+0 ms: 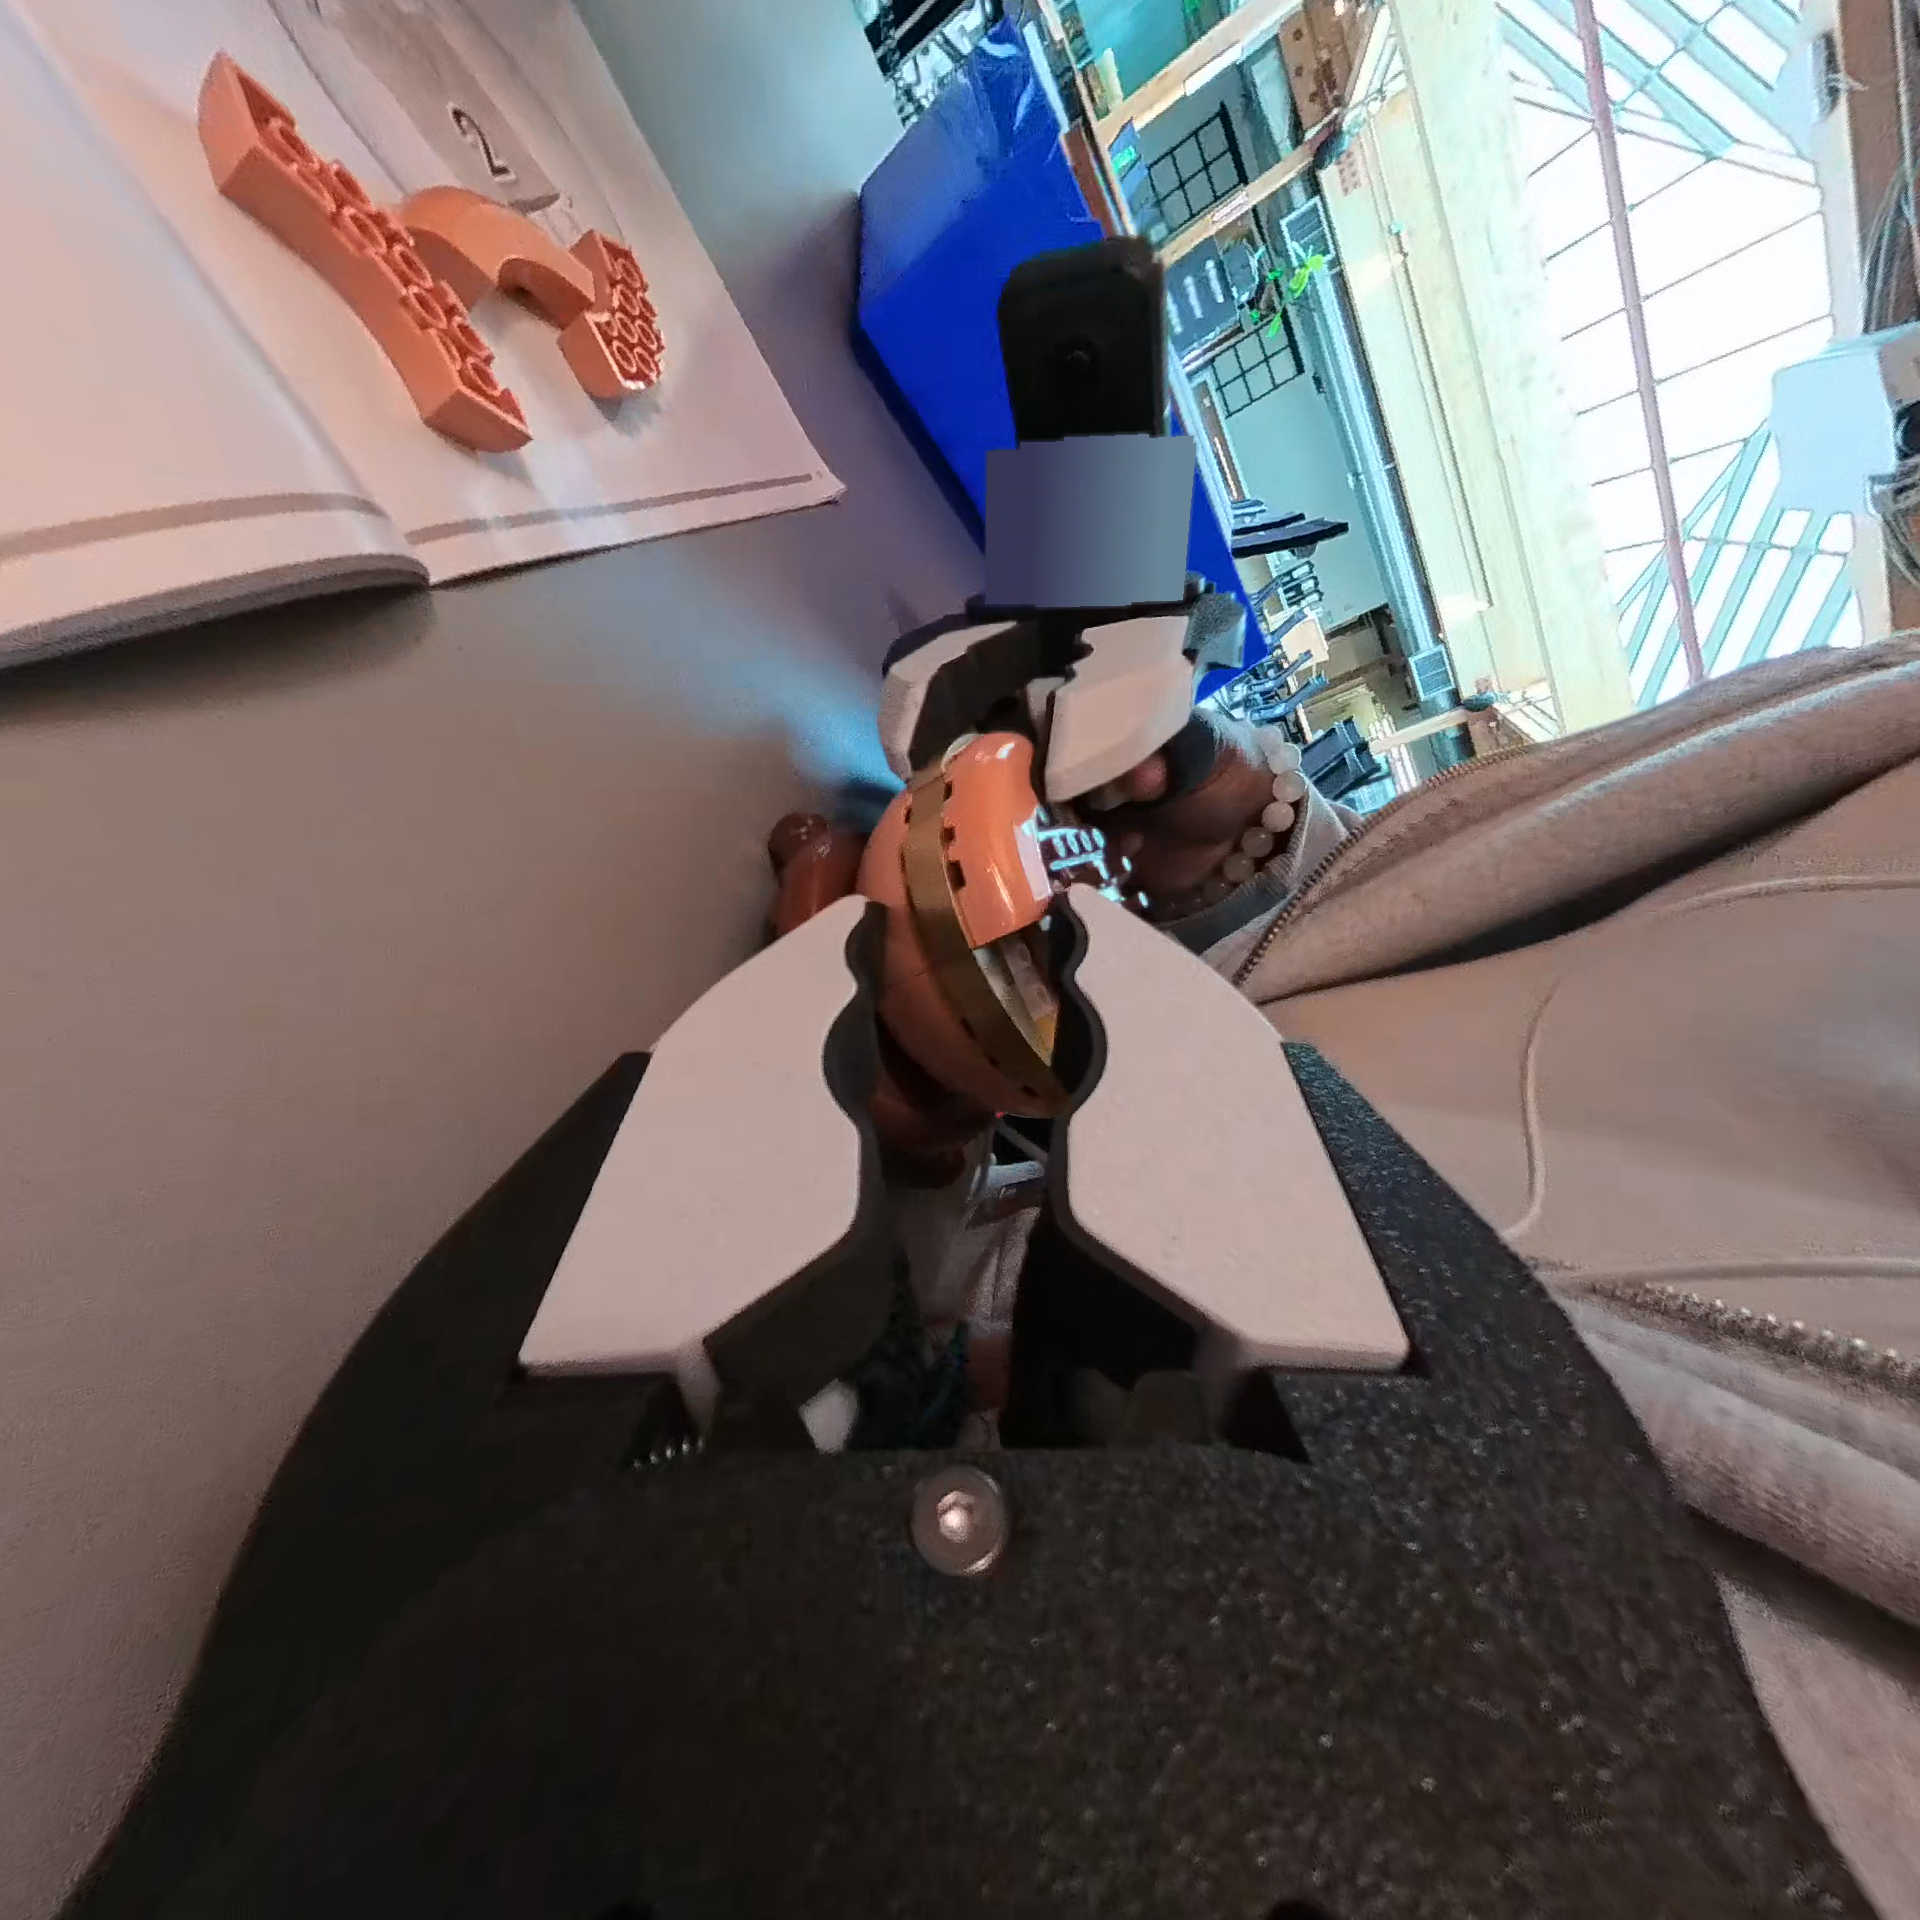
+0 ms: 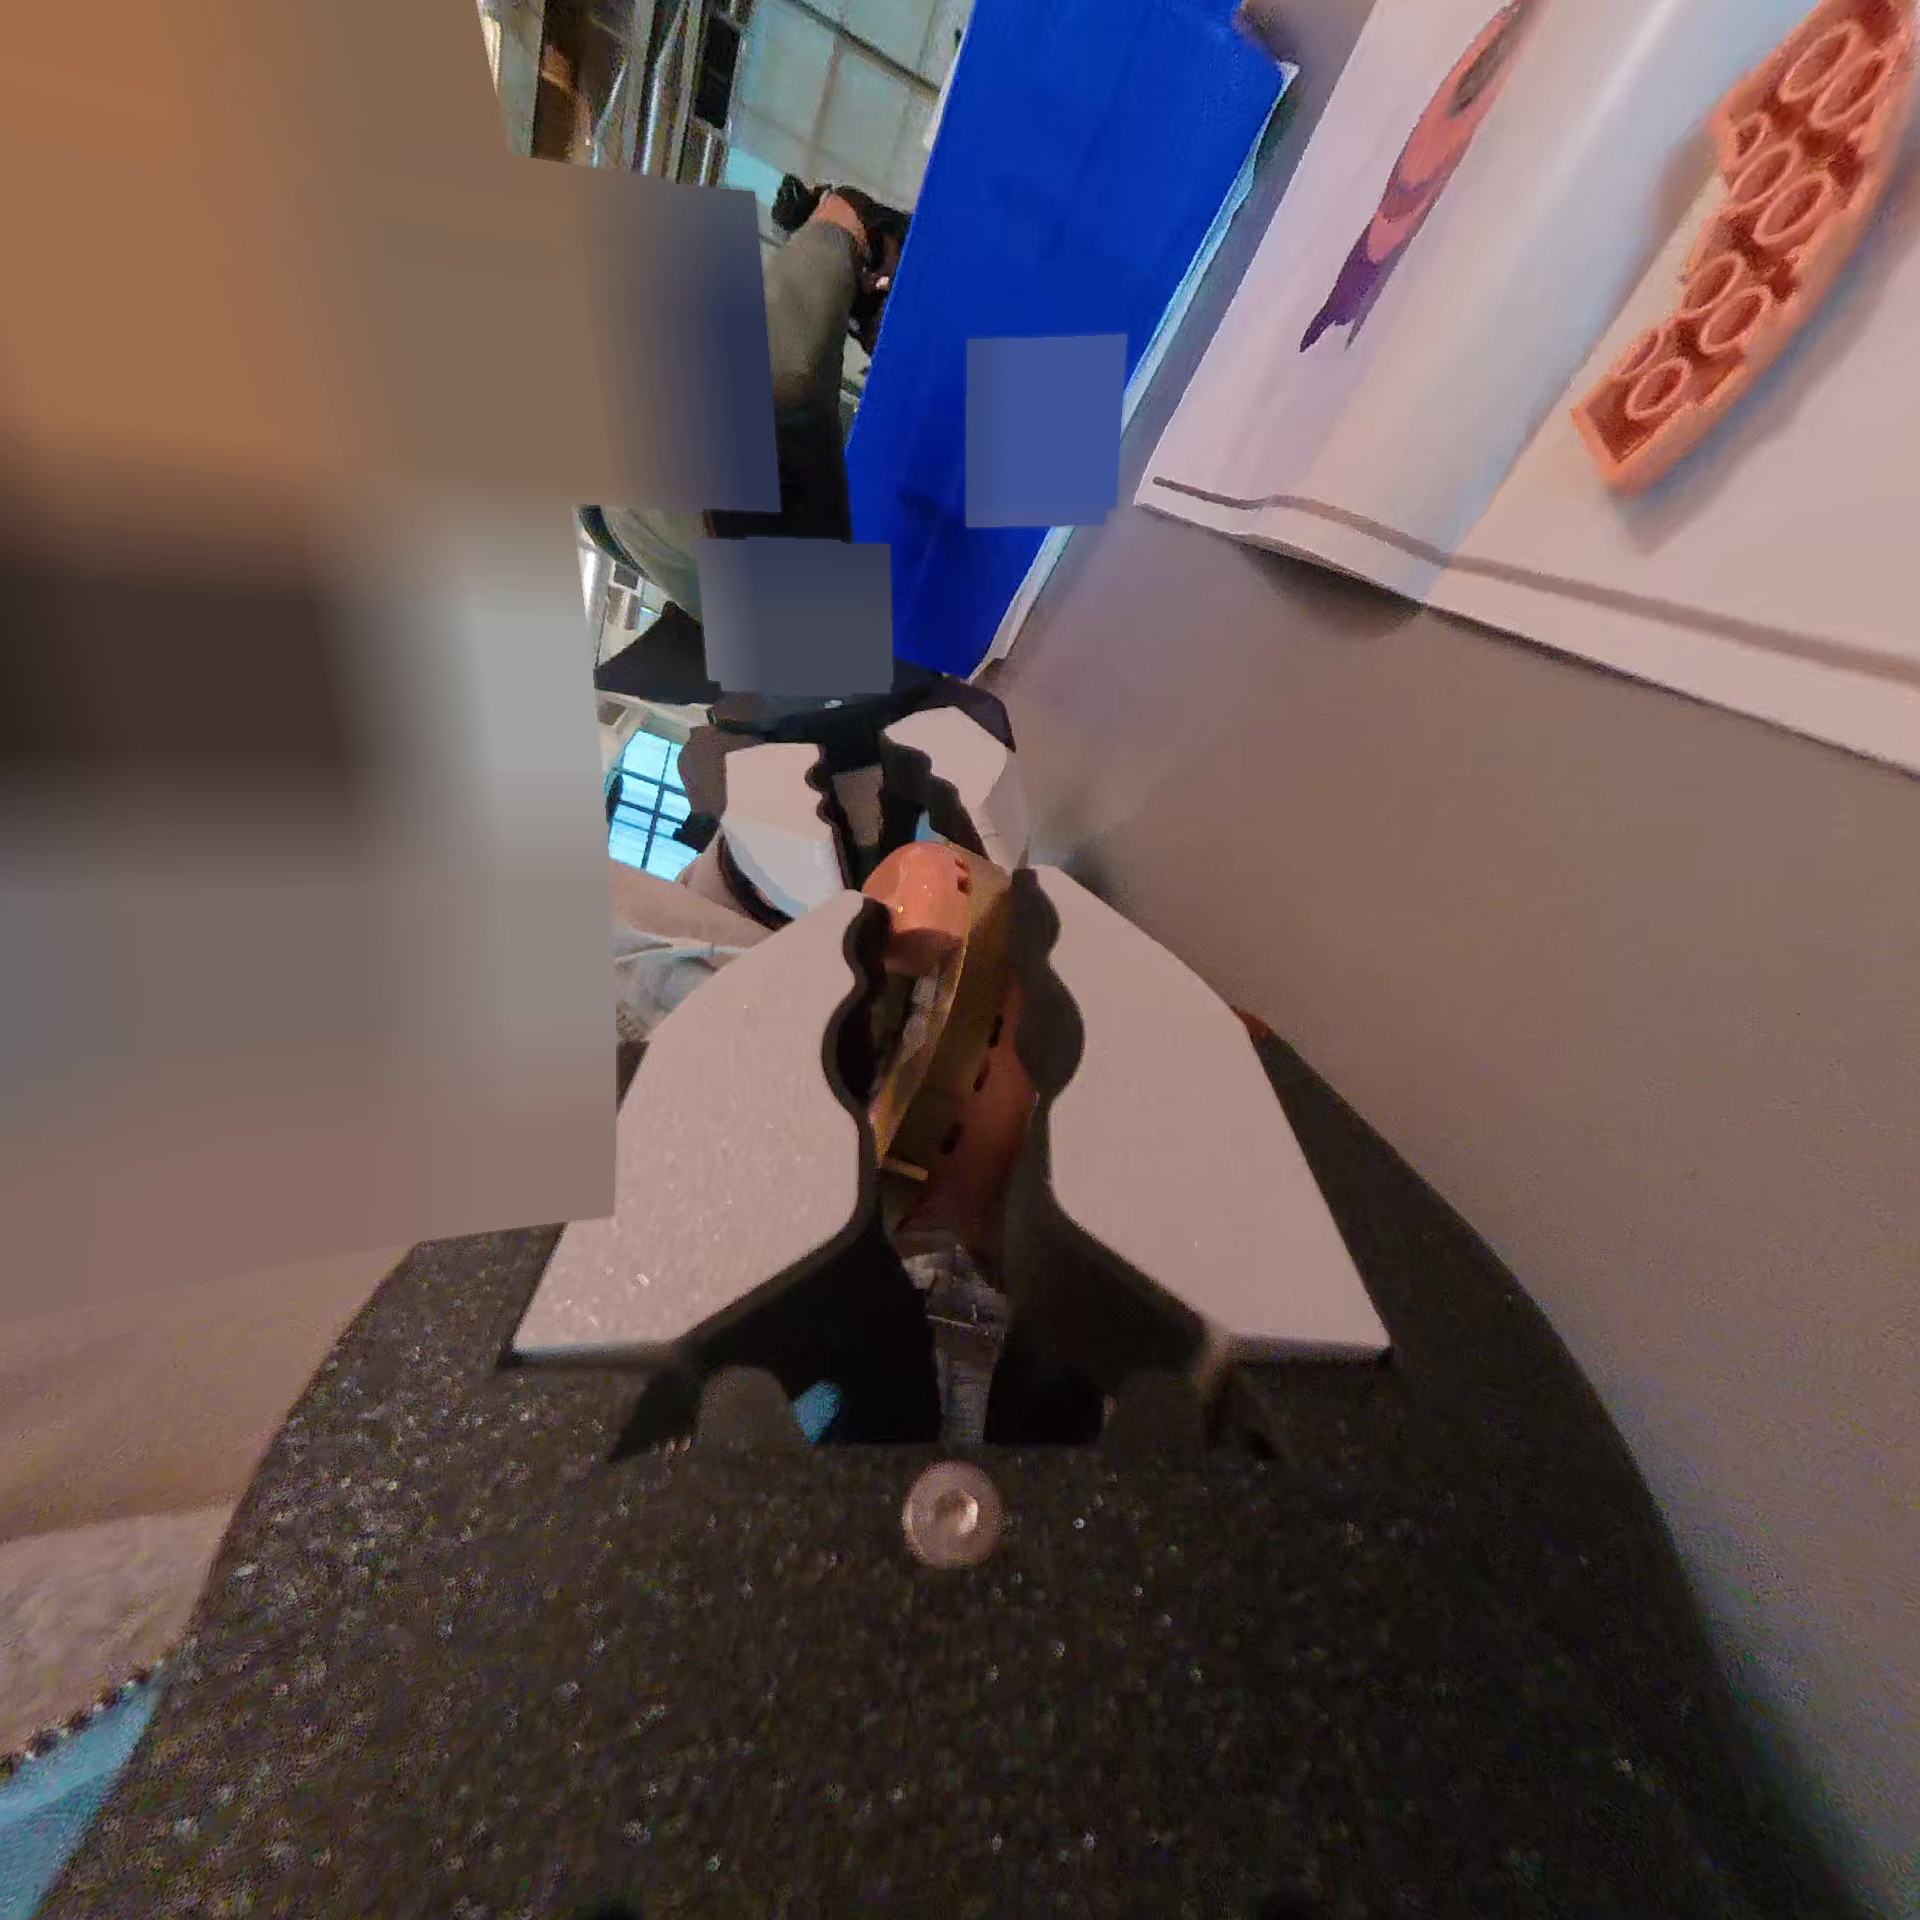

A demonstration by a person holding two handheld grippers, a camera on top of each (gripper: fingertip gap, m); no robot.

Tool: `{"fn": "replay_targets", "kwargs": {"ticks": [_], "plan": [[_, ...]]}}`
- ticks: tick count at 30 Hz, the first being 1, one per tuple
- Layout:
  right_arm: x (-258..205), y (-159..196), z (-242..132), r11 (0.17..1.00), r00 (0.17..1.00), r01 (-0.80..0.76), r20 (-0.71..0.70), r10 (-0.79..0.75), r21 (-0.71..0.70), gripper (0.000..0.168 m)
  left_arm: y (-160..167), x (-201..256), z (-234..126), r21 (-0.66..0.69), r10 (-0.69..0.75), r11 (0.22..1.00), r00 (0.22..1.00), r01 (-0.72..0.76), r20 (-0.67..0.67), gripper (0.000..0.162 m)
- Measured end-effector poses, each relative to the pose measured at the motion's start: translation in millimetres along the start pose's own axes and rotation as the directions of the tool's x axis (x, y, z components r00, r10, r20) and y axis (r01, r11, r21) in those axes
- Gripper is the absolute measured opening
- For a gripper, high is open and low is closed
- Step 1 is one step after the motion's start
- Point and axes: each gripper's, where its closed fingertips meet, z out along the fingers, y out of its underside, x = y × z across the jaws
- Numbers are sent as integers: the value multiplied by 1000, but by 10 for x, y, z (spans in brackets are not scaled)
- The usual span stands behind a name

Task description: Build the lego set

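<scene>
Left gripper (image 1: 966,935): jaws closed on lego model (image 1: 961,894), a curved tan-orange build with an olive band, held above the tabletop (image 1: 364,883). Right gripper (image 2: 951,940): jaws gripping the same model from the opposite end. Booklet (image 1: 582,447): open on the tabletop, well apart, bearing loose orange bricks (image 1: 416,281). Blue panel (image 1: 956,260): beyond the booklet.

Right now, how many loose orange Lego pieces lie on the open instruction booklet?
3 in the left wrist view: a long curved piece, an arch beside it, and a small studded piece at the arch's other end. More may lie out of frame.
</scene>
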Motion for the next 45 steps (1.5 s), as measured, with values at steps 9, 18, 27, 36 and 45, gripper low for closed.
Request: {"fn": "replay_targets", "kwargs": {"ticks": [9, 18, 27, 36, 45], "plan": [[-43, 51, -57, 998, 999, -27, 33, 29, -62, 32, 7, 53, 8, -17, 90, 996, 996, -90, 8, 27], [-664, -495, -527, 636, 704, 694, -135, -697, 338, 41, -272, 207, -196, 191, 234, 955, 972, -227, -10, 43], [29, -754, -698, 468, 288, 798, -441, -850, -381, 27, -145, 168, -301, -71, 709, 695, 666, -715, 233, 62], [769, -673, -30, 697, 533, 441, -460, -710, -565, 50, -489, 105, -619, 58, 598, 736, 688, -675, 412, 48], [986, -831, 11, 669, 400, 509, -539, -741, -542, 19, -576, -69, -680, 43, 632, 695, 639, -717, 437, 44]]}}
